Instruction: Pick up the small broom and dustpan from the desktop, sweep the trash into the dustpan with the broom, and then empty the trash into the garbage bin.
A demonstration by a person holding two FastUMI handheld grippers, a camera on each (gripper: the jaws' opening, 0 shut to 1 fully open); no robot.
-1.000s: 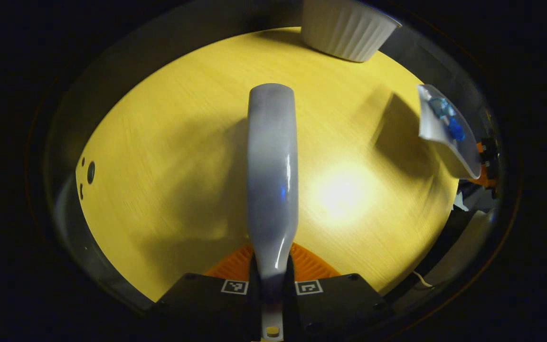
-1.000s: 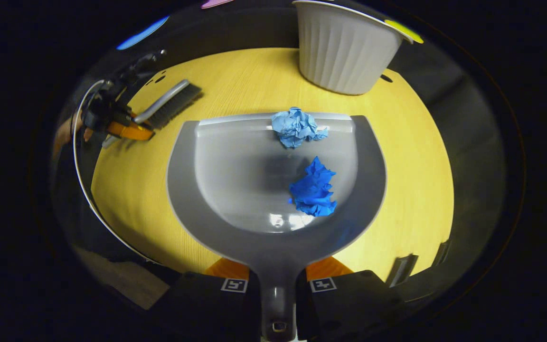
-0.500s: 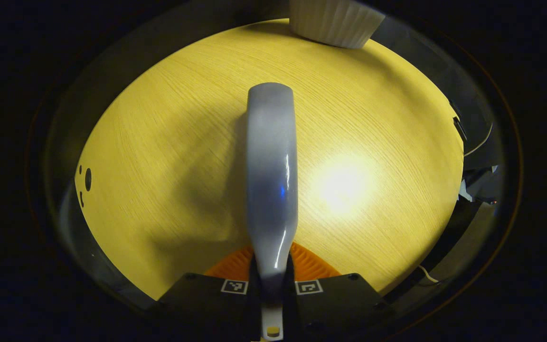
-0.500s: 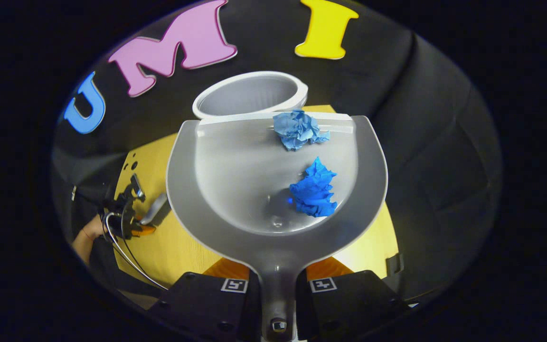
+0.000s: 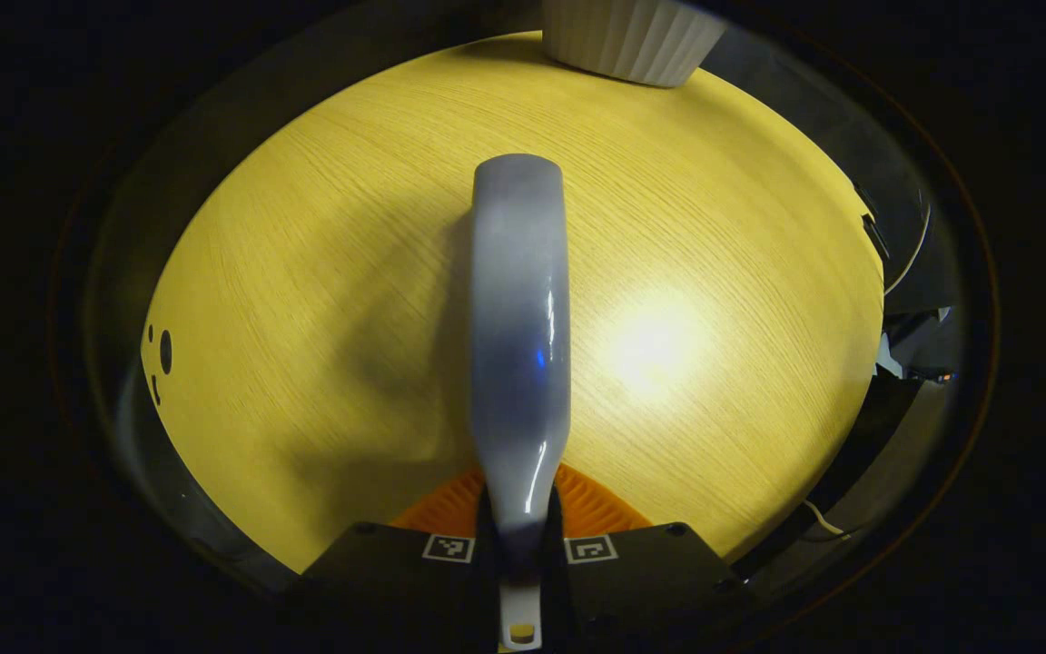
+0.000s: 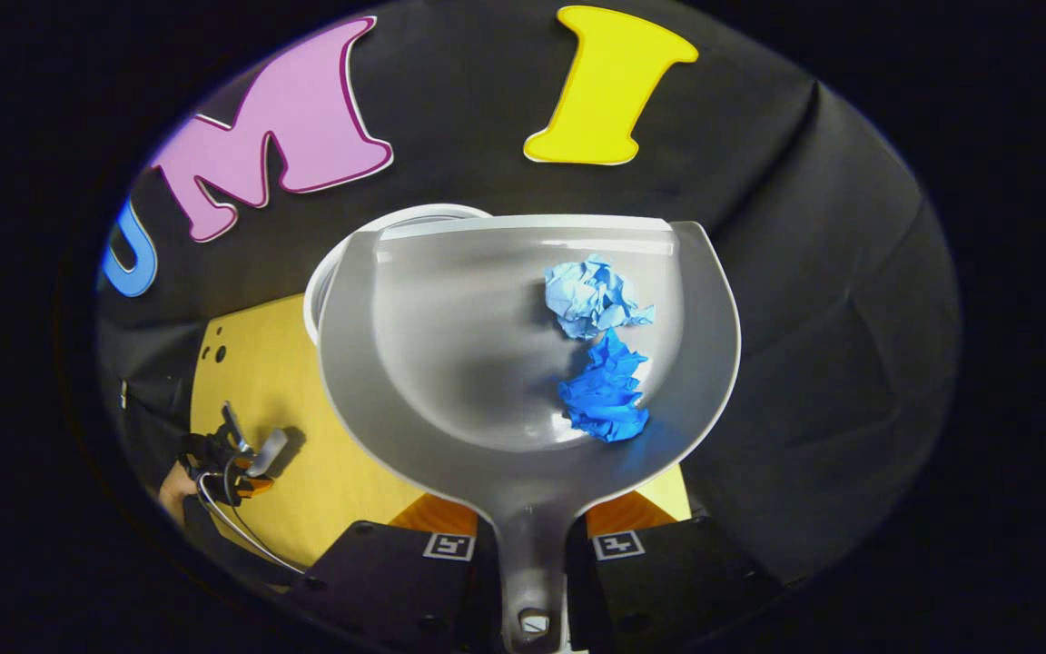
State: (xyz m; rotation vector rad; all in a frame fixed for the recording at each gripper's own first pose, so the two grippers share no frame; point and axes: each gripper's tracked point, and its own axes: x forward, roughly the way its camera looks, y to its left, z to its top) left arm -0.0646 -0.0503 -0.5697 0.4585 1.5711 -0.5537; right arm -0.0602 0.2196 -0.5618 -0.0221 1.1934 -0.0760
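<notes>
Left gripper: fingers pressed together on the broom's handle, pointing out over the desktop from above.
Broom: its grey back runs straight ahead from the fingers; whether the bristles touch the wood cannot be told from this angle.
Desktop: yellow wood; a bright glare spot lies just right of the broom.
Right gripper: fingers pinching the dustpan's handle, held high with the pan facing the black cloth wall.
Dustpan: grey, raised above the desktop, its front edge over the garbage bin.
Trash: a light blue paper wad and a dark blue paper wad sit inside the pan, touching each other, right of centre.
Garbage bin: white; its rim peeks out behind the pan's upper left edge. In the left gripper view its ribbed wall stands at the desktop's far edge.
Other hand: in the right gripper view, far off at lower left, the left gripper hangs low over the desktop, a hand behind it.
</notes>
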